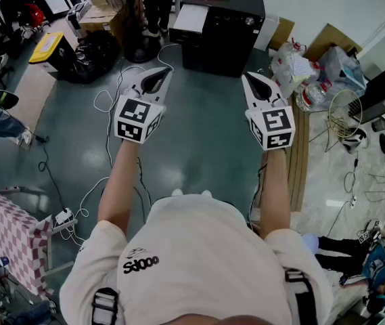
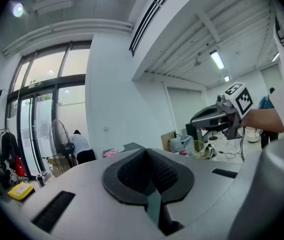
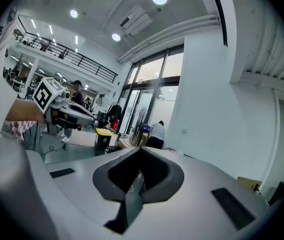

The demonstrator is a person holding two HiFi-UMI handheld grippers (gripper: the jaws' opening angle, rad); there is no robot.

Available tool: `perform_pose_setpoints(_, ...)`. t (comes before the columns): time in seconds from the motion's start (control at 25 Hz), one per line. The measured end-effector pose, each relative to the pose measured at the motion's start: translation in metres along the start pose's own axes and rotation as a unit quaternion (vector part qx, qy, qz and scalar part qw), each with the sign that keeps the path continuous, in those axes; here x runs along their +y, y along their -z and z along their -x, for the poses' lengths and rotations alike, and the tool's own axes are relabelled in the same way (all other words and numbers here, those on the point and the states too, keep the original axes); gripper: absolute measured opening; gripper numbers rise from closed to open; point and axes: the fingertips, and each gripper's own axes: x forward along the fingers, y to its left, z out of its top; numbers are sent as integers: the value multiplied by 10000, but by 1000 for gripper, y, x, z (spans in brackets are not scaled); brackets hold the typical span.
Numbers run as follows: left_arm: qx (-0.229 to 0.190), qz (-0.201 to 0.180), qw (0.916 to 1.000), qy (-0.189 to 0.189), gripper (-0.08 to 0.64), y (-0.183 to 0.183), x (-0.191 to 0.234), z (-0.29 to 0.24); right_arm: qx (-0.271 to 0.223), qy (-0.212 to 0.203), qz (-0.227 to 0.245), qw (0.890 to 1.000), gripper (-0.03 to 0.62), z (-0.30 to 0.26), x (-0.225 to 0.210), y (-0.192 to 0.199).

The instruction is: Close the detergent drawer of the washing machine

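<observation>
Grey-green floor (image 1: pixel 199 147): white cables (image 1: pixel 104 101) looped left of centre, power strip (image 1: pixel 64 217) lower left, black cabinet (image 1: pixel 222 32) top centre, yellow-lidded bin (image 1: pixel 49 49) upper left, plastic bags (image 1: pixel 300 70) upper right.

The left gripper's (image 2: pixel 147 170) dark jaws are seen pressed together, with nothing held between them. At right, the right gripper (image 2: pixel 196 123) is seen held up, its marker cube (image 2: pixel 239 98) above it. At left, a person (image 2: pixel 80 146) is seen beside a standing fan (image 2: pixel 59 136) near tall glass doors (image 2: pixel 39 119); a yellow box (image 2: pixel 21 190) lies lower left.
</observation>
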Motion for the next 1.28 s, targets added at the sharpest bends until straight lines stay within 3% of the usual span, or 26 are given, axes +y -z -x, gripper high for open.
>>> perform_pose_setpoints(0.48,205,-186,9995,-117,12,-5,-18,-39,-260,35,-224,9994,-6,-7,-54,16)
perform_pose_setpoints(0.88,511,39,9976,-455,12,20,-3,-63,-242,-405,-536,9975,-6,-24,-74,46)
perform_pose_setpoints(1.08,472,113,9977,-479,12,36,41,-99,-217,-381,-487,9979,-6,-74,-88,51)
perform_pose_setpoints(1.28,475,75,9977,-485,12,63,121,-145,-215,-376,-472,9979,-6,-162,-86,47)
